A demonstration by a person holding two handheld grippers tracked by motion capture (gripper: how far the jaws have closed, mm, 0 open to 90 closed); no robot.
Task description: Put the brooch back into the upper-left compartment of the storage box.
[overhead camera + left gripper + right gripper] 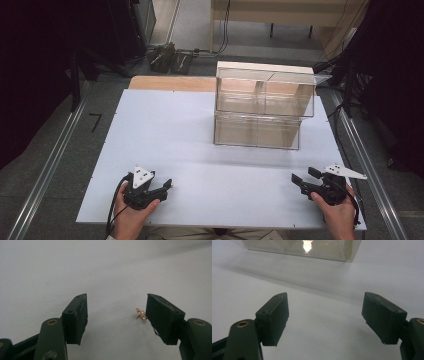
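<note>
Two hand-held black grippers low over white desk point(200, 150), left gripper point(116, 315) jaws parted around tiny gold earring point(141, 314) beside one pad; right gripper point(325, 315) jaws wide, empty.

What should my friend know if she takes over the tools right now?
Left tool: jaws apart, a tiny gold earring lies against the inner face of one pad; not clamped.
Right tool: open, nothing between its jaws, low over the white table.
Clear two-tier box stands at the far side of the table.
Done: left tool is lined up on the earring.
Left, probably: pinch the earring, carry it to the box.
</note>
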